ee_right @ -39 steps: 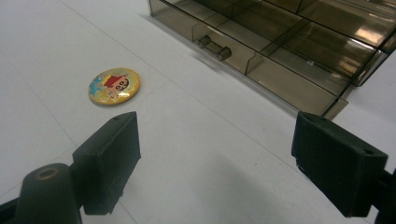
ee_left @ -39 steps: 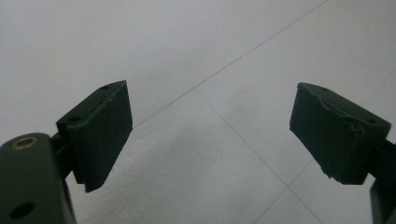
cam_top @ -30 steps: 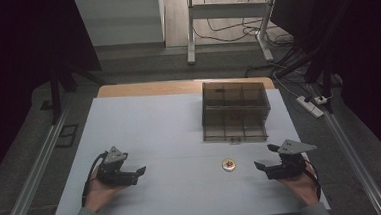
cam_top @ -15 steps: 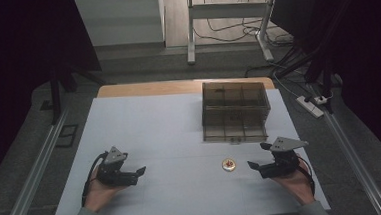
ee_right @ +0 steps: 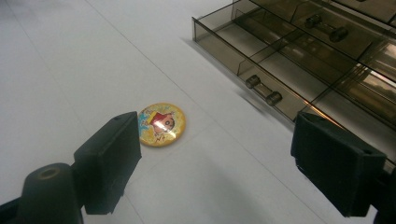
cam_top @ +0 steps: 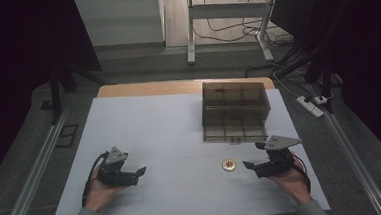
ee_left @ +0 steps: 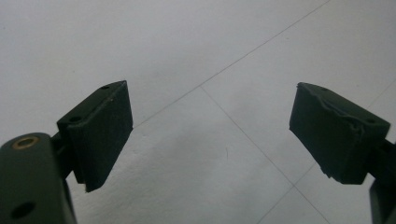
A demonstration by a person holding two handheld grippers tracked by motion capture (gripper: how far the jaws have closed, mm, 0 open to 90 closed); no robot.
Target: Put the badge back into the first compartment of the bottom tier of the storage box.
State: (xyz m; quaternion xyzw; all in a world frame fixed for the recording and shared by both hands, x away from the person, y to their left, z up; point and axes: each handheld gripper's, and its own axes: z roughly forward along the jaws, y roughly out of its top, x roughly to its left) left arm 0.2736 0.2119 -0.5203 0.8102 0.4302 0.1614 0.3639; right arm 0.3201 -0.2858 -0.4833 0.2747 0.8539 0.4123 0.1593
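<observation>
At the near left of the worktop (cam_top: 179,123) the left gripper (cam_top: 138,172) rests low in the person's hand, its fingers (ee_left: 100,133) spread wide with nothing between them, only bare white surface; it has no part in the step and is best kept parked there, well apart from the work. Right of centre, near the front edge, the round cartoon badge (cam_top: 228,165) lies flat on the worktop, just in front of the smoky plastic drawer organiser (cam_top: 234,110) but not touching it. The right gripper (cam_top: 249,165) sits just to the right of the badge and points toward it, its fingers (ee_right: 112,156) wide apart and empty; in the right gripper view the badge (ee_right: 161,124) lies just past the left finger rather than between the two. The step in hand looks like picking up the badge. Doing it well probably means shifting the right gripper so the badge is centred in the gap, dropping the tips until they almost graze the surface, then closing across the badge's rim. Because it is thin, flat and glossy, a high or off-centre pinch would likely flick it away toward the organiser's drawer handle (ee_right: 264,91).
</observation>
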